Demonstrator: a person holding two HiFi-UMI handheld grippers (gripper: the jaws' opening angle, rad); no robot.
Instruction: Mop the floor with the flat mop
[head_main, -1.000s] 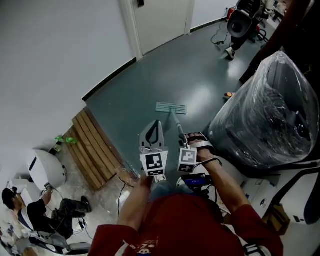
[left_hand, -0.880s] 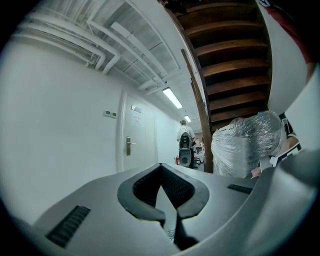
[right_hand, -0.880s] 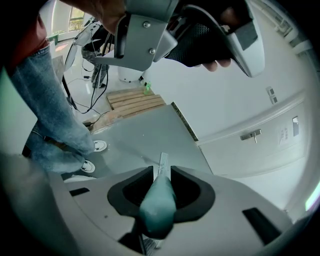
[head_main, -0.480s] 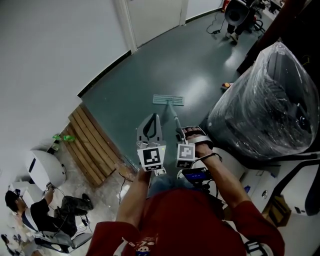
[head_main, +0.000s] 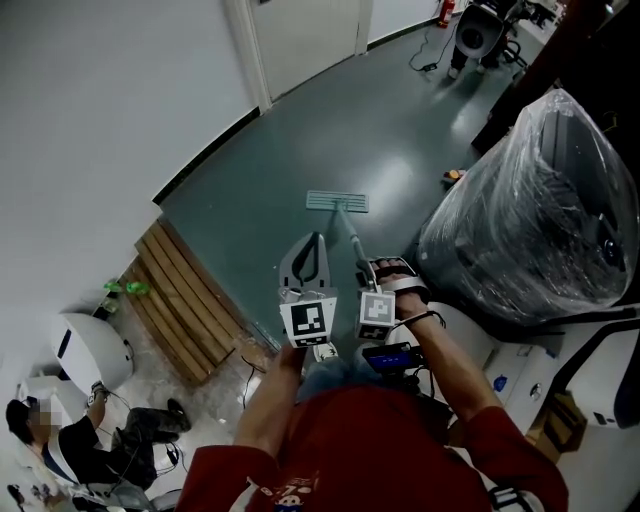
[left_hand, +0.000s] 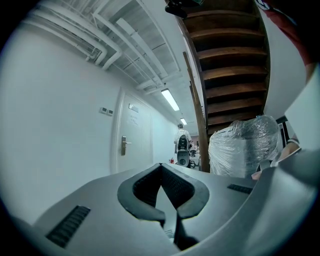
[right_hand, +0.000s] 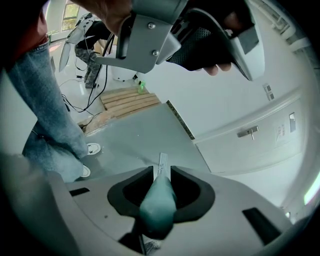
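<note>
Near: my right claw (right_hand: 161, 172) is clenched on the mop handle (right_hand: 158, 200). Left claw (left_hand: 161, 167) sits just left of it, pinched closed on nothing. The handle slopes away to the mop head (head_main: 337, 201), which lies flat on the green floor (head_main: 290, 140). A wrapped bundle (head_main: 540, 220) stands to the right.
</note>
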